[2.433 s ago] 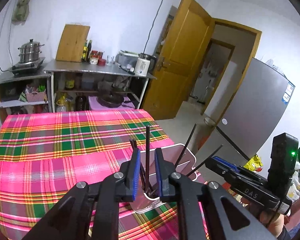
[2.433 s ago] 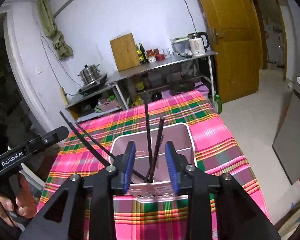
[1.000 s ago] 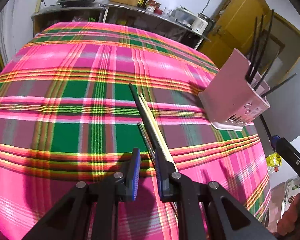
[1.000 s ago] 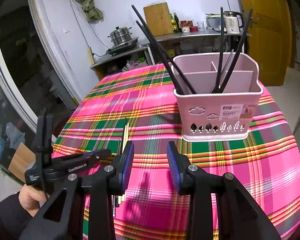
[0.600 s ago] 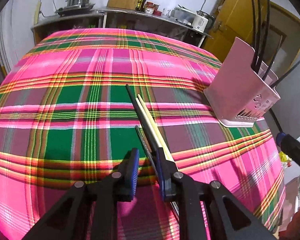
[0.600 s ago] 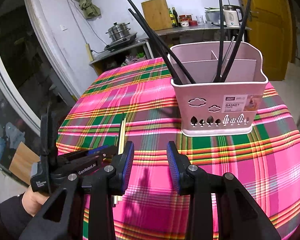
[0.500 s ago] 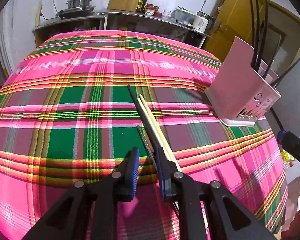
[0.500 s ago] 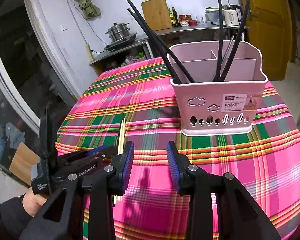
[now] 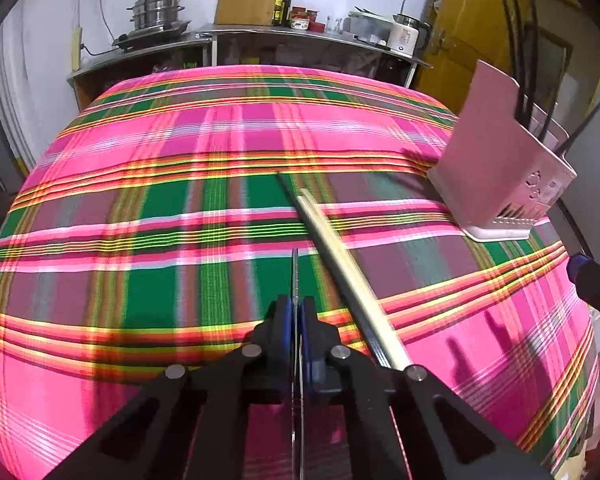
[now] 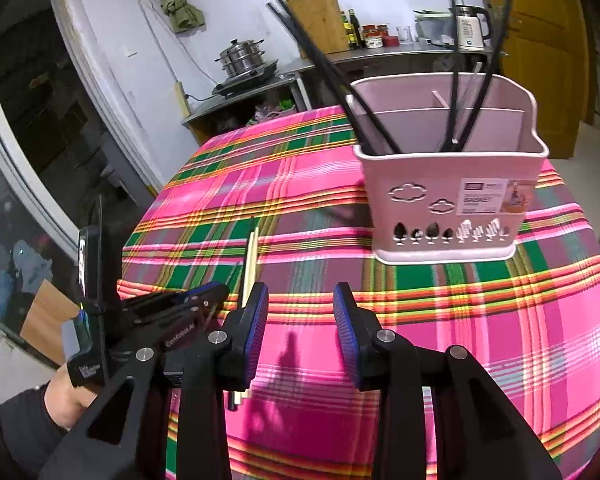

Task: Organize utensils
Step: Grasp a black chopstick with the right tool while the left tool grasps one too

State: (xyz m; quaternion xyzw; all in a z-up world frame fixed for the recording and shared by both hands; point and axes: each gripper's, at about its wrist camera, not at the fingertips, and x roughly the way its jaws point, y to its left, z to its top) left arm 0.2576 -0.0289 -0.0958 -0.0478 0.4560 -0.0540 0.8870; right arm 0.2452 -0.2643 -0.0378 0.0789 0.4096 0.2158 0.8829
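My left gripper (image 9: 295,308) sits low over the plaid tablecloth (image 9: 160,208), its jaws closing fully on a thin metal chopstick (image 9: 295,276) that points straight ahead between the pads. Just right of it lie a pale wooden pair of chopsticks (image 9: 340,264) and a dark chopstick (image 9: 290,190). The pink utensil basket (image 10: 448,200) stands at the far right of the table, with several black chopsticks (image 10: 324,64) leaning in it. My right gripper (image 10: 301,308) hovers open and holds nothing, short of the basket. The left gripper (image 10: 216,292) shows to its left.
A steel counter (image 9: 300,36) with a steamer pot, cutting board, bottles and kettle runs behind the table. A yellow door (image 9: 472,28) is at the back right. The table edge drops off near a window frame (image 10: 28,184) on the left.
The left jaws have shut on the thin metal chopstick, which now lines up straight between the pads. The left gripper rolled slightly. The right gripper has kept still and open.
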